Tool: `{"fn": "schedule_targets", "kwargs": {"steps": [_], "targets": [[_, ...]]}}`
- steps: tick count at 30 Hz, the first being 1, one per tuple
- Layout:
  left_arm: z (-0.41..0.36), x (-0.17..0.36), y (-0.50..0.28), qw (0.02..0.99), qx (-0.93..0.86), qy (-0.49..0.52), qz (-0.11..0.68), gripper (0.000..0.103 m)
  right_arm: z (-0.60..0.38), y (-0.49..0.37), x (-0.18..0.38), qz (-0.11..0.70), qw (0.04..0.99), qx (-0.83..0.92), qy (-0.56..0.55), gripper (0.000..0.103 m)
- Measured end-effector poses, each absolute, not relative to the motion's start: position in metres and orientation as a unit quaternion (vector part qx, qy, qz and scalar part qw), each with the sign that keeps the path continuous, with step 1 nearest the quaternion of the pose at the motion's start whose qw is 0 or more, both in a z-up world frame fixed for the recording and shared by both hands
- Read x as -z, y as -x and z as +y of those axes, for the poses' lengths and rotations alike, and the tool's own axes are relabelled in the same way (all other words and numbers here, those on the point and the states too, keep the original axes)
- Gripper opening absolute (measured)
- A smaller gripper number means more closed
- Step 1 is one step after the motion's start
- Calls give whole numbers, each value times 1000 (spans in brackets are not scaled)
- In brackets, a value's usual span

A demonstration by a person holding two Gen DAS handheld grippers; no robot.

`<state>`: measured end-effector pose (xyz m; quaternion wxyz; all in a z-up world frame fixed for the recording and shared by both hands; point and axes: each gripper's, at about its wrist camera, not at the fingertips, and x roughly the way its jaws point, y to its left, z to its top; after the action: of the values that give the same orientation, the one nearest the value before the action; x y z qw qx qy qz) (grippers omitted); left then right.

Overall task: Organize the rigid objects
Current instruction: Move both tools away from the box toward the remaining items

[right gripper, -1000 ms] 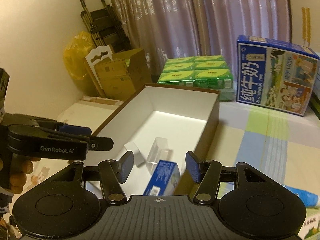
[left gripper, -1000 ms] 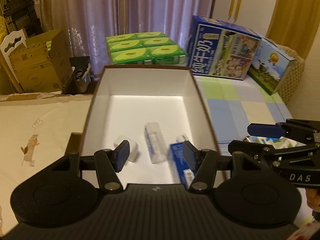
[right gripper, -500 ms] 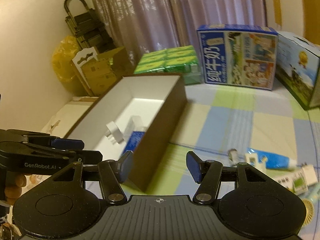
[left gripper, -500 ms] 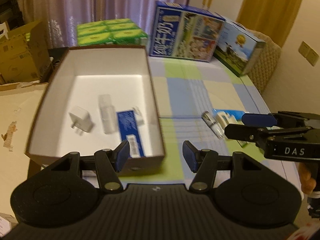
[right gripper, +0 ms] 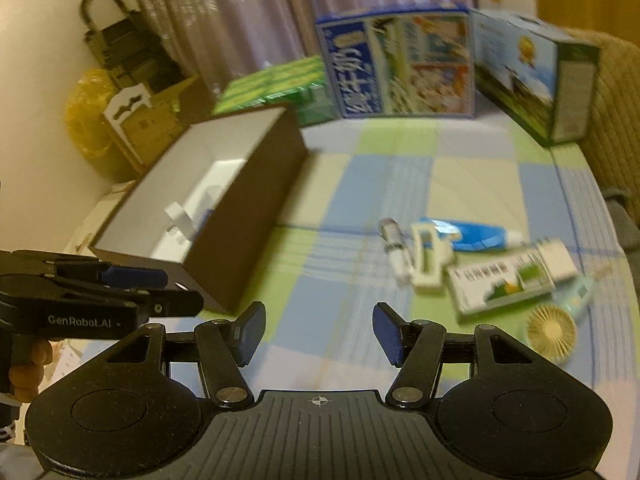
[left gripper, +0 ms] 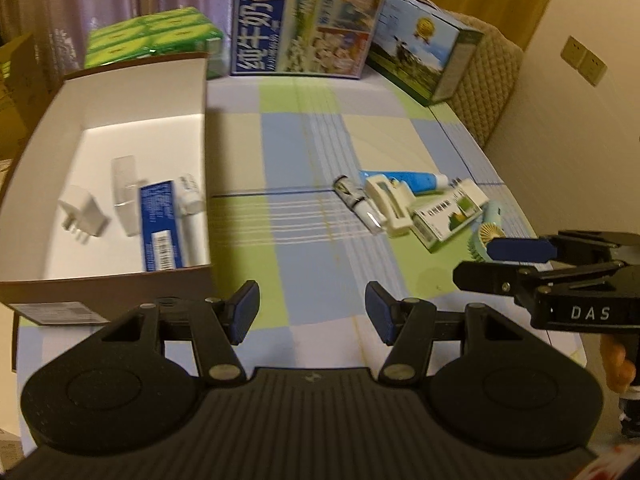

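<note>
A brown box with a white inside point(left gripper: 206, 92) point(right gripper: 256, 208) stands at the left. In it lie a white plug adapter point(left gripper: 82, 216), a clear case point(left gripper: 124, 188), a blue carton point(left gripper: 158, 228) and a white tube point(left gripper: 190, 216). On the checked cloth to the right lie a small silver-white tube point(left gripper: 356, 204) point(right gripper: 394, 246), a white clip-like piece point(left gripper: 390, 204) point(right gripper: 426, 260), a blue tube point(left gripper: 412, 180) point(right gripper: 476, 232), a green-white carton point(left gripper: 448, 212) point(right gripper: 508, 282) and a small hand fan point(left gripper: 490, 230) point(right gripper: 554, 330). My left gripper point(left gripper: 312, 316) is open and empty above the cloth beside the box. My right gripper point(right gripper: 318, 332) is open and empty, short of the loose items.
Two large printed milk cartons point(left gripper: 304, 24) point(left gripper: 424, 52) and green packs point(left gripper: 152, 36) stand along the back. A quilted chair back point(left gripper: 492, 84) is at the right. Cardboard boxes point(right gripper: 156, 120) and a yellow bag point(right gripper: 86, 112) stand behind the box at the left.
Both grippers have swung right, away from over the box and toward the loose items on the cloth. Both stayed open and empty.
</note>
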<state>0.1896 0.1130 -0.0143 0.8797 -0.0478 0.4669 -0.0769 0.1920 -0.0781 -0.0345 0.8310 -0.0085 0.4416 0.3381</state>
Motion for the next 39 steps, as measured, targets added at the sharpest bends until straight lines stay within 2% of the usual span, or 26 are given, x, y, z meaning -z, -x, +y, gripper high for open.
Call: {"fn": "schedule_targets", "kwargs": {"steps": [15, 22, 28, 39], "targets": [[53, 35, -216, 864, 113, 19, 489, 55, -148, -205, 52, 484, 841, -240, -30, 57], [40, 46, -234, 864, 101, 12, 492, 54, -179, -225, 67, 491, 852, -174, -46, 66], [34, 55, -247, 863, 90, 6, 497, 54, -192, -245, 83, 495, 855, -147, -45, 70], [29, 78, -278, 858, 73, -5, 508, 54, -181, -290, 120, 505, 853, -127, -23, 72]]}}
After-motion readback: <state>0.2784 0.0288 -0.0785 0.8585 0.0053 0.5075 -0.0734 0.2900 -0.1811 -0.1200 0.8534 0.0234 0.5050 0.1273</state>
